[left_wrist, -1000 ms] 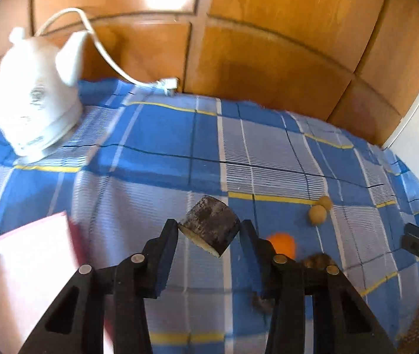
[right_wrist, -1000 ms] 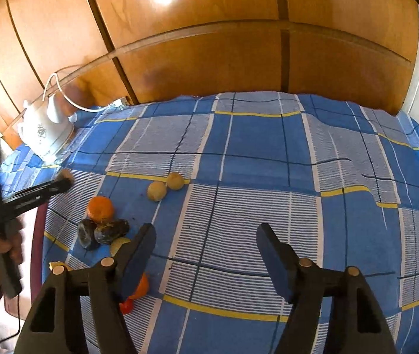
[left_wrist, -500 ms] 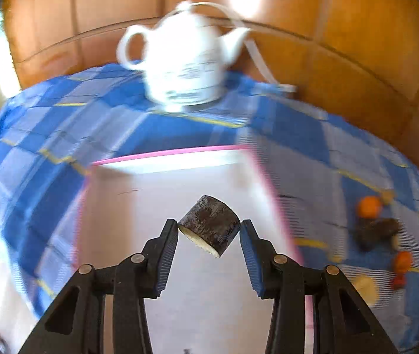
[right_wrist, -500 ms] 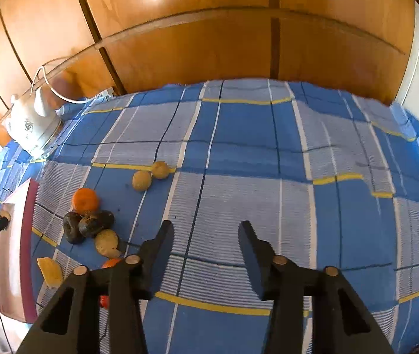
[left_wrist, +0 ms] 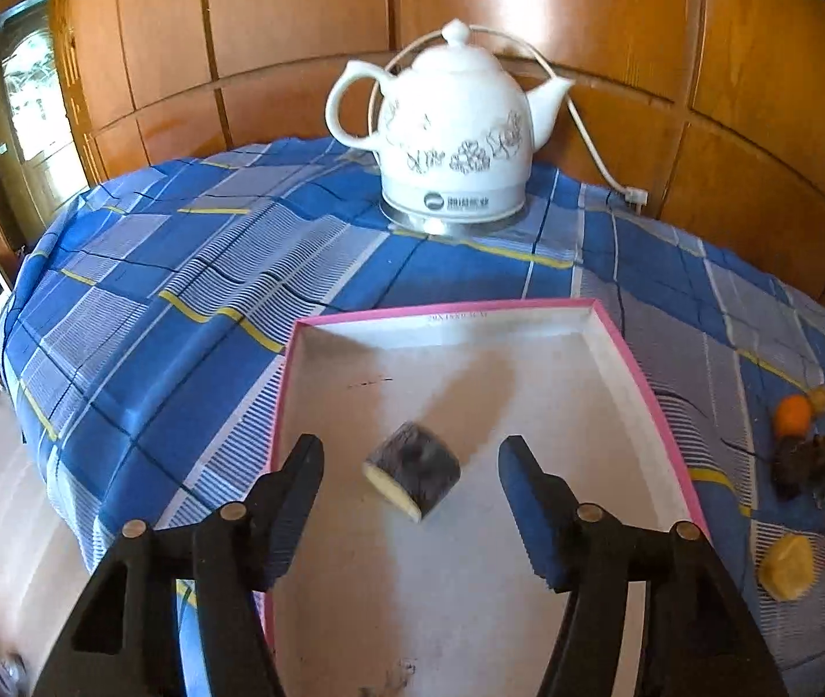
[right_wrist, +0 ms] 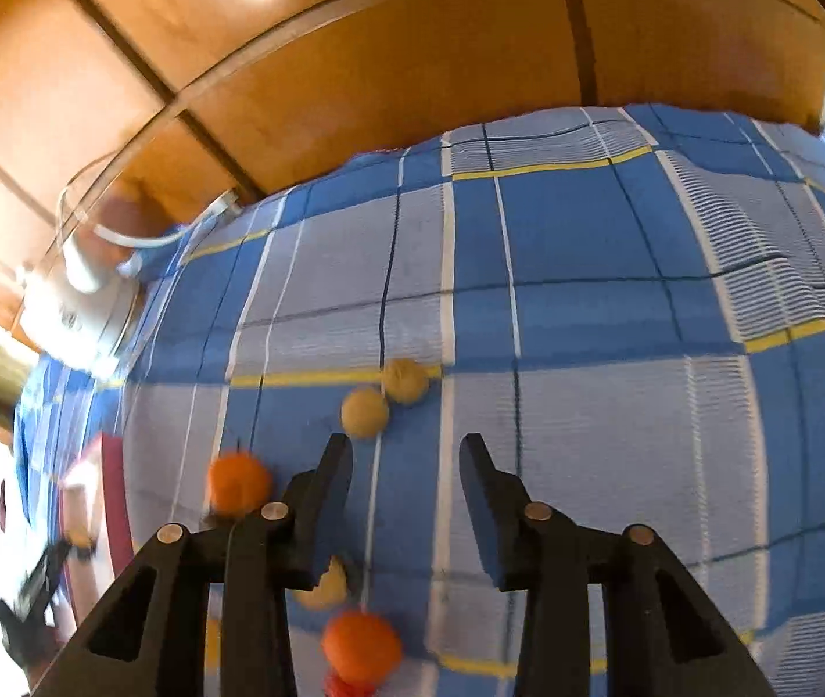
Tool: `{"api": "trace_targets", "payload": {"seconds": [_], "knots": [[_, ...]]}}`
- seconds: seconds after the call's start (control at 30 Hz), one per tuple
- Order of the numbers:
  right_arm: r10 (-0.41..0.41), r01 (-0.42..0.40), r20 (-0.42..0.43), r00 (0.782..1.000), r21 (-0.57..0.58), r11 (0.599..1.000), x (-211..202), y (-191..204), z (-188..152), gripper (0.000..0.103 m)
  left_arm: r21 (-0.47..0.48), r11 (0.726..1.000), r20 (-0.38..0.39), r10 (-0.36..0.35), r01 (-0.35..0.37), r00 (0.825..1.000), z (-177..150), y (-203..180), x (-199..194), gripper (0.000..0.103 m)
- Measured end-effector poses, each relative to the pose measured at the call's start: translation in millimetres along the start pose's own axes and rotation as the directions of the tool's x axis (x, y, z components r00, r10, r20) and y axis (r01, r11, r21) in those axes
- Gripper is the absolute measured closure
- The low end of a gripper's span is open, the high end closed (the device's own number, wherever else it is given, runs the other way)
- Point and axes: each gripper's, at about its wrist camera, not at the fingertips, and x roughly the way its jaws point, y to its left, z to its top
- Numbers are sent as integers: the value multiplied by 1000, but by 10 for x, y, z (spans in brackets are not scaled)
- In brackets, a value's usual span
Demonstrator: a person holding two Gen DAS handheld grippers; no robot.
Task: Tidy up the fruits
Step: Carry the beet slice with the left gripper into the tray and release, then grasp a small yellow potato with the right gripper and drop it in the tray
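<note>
So the left gripper (left_wrist: 411,479) has just been opening, jaws now apart, and the dark-skinned fruit chunk (left_wrist: 412,469) with its pale cut face sits loose between them, touching neither pad, over the white floor of the pink-rimmed box (left_wrist: 639,372). I'd count that as piece one delivered, or near enough; the box shows nothing else in it.

The right gripper (right_wrist: 406,482) has just been closing, though a gap remains and nothing's in it. It hangs over the blue plaid cloth (right_wrist: 616,313) by the pile: two tan round fruits (right_wrist: 365,411), an orange (right_wrist: 238,481), another orange one (right_wrist: 361,646). So most of the sorting is left, I reckon. White electric kettle (left_wrist: 452,142) sits behind the box.
</note>
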Motion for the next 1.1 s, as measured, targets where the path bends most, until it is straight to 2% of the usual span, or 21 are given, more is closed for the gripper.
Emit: {"api": "trace_targets", "payload": {"seconds": [0.17, 0.27, 0.43, 0.5, 0.53, 0.67, 0.83, 1.1], "knots": [[-20, 23, -33, 999, 80, 997, 312, -18, 165, 64, -44, 998, 13, -33, 34, 999, -43, 6, -186, 40], [-56, 61, -55, 997, 95, 994, 456, -30, 198, 64, -65, 996, 14, -60, 60, 998, -99, -20, -287, 39], [-68, 75, -71, 995, 94, 993, 608, -7, 229, 64, -67, 993, -2, -102, 102, 995, -202, -143, -387, 38], [-77, 81, -73, 994, 57, 995, 625, 51, 239, 74, -52, 992, -5, -116, 115, 993, -240, -221, -424, 38], [-88, 91, -68, 994, 47, 995, 614, 68, 238, 78, -44, 992, -2, -118, 118, 993, -253, -255, -446, 38], [-86, 87, -31, 996, 18, 996, 458, 64, 208, 78, -22, 991, 8, -131, 131, 991, -297, -356, -516, 38], [-187, 189, 32, 982, -52, 981, 158, -33, 21, 78, 5, 991, 3, -135, 135, 991, -368, -452, -555, 38], [-260, 260, 6, 966, -87, 962, 72, -264, -405, 78, 11, 987, 10, -162, 161, 987, -478, -551, -687, 34]]}}
